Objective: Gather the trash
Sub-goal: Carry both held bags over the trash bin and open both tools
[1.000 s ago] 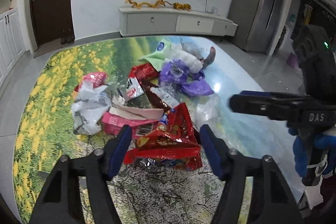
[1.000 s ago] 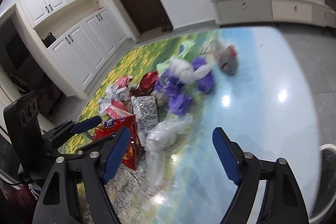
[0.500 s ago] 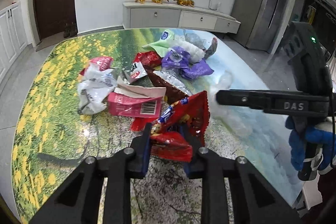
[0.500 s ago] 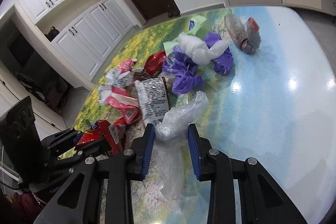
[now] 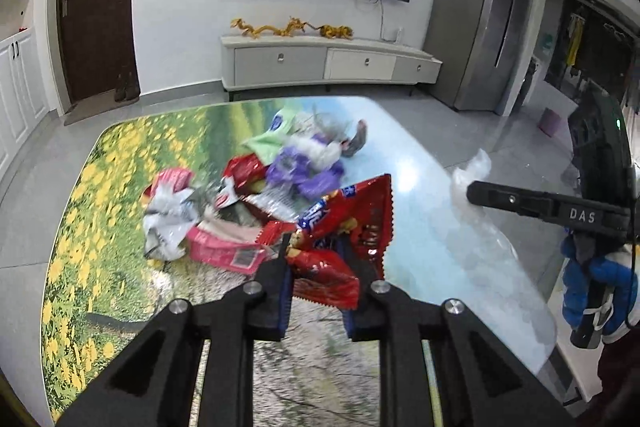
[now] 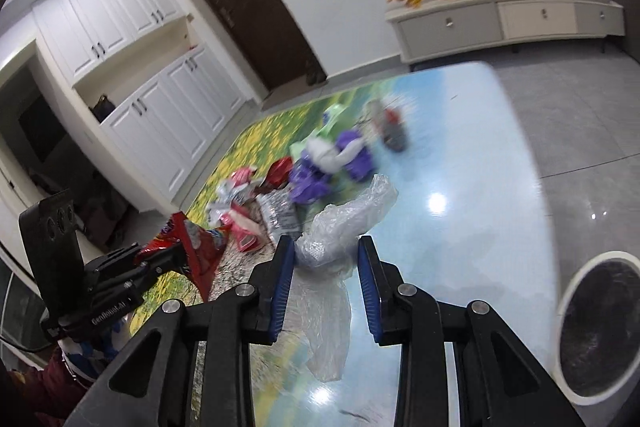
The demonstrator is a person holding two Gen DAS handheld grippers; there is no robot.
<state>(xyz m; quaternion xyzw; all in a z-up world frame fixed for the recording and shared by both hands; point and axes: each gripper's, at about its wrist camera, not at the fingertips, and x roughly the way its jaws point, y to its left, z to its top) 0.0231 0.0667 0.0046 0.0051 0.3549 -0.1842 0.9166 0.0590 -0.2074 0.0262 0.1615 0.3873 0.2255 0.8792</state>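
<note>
Counter: landscape-print counter (image 5: 120,187), wrapper pile (image 5: 248,211) mid-surface.
My left hand-held gripper (image 5: 316,291): clamped on crinkled red snack bag (image 5: 348,231), raised near pile.
My right hand-held gripper (image 6: 324,283): pinching clear plastic bag (image 6: 344,223), right of pile.

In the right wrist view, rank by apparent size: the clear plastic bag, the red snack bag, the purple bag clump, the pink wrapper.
1. clear plastic bag, largest, though nearest the camera
2. red snack bag, also near
3. purple bag clump, farther off and blurred
4. pink wrapper

The last two look close; ranking unsure.
</note>
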